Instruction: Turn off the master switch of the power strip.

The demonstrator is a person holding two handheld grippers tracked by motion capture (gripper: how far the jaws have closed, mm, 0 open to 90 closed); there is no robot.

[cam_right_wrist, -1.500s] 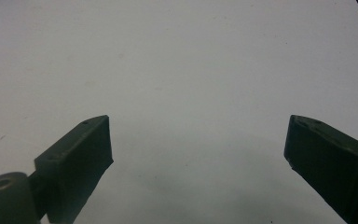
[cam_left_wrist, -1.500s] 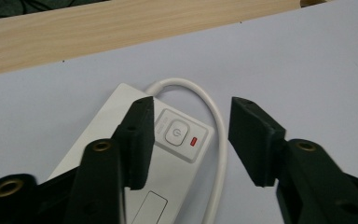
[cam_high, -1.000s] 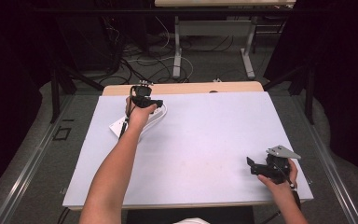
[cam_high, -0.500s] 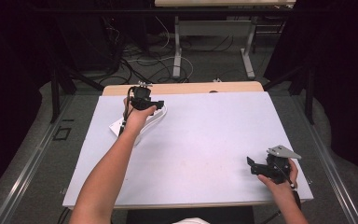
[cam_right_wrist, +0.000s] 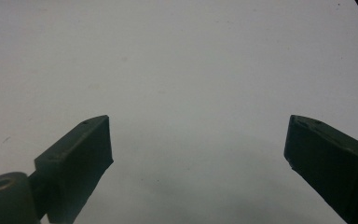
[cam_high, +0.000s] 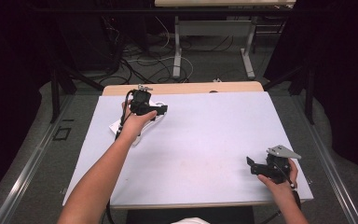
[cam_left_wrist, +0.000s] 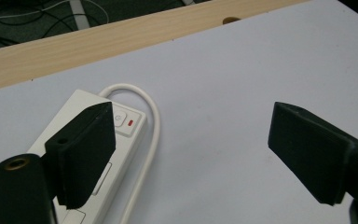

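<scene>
The left gripper [cam_high: 161, 109] hovers over the far left part of the white table [cam_high: 205, 140], right above a white power strip [cam_high: 135, 122] that lies flat there with its cord [cam_left_wrist: 151, 121] looping round the switch end. In the left gripper view its jaws stand wide apart and hold nothing: one jaw hangs over the strip's body close to the switch [cam_left_wrist: 123, 122], with its small red mark, and the other is out over bare table well clear of the strip. The wooden edge [cam_left_wrist: 121, 39] of the table runs just beyond.

The right gripper [cam_high: 256, 167] rests near the near right corner, well apart from the strip. Its jaws are also spread wide with nothing between them, and only plain table surface lies ahead of them in the right gripper view.

The step in hand looks like the approach to the power strip, before any grasp. As I judge it, the next move calls for shifting the left gripper so the strip's body comes between both jaws, since now only one jaw is over it, then lowering and closing across its width without catching the cord. The right gripper has no part in this yet.
</scene>
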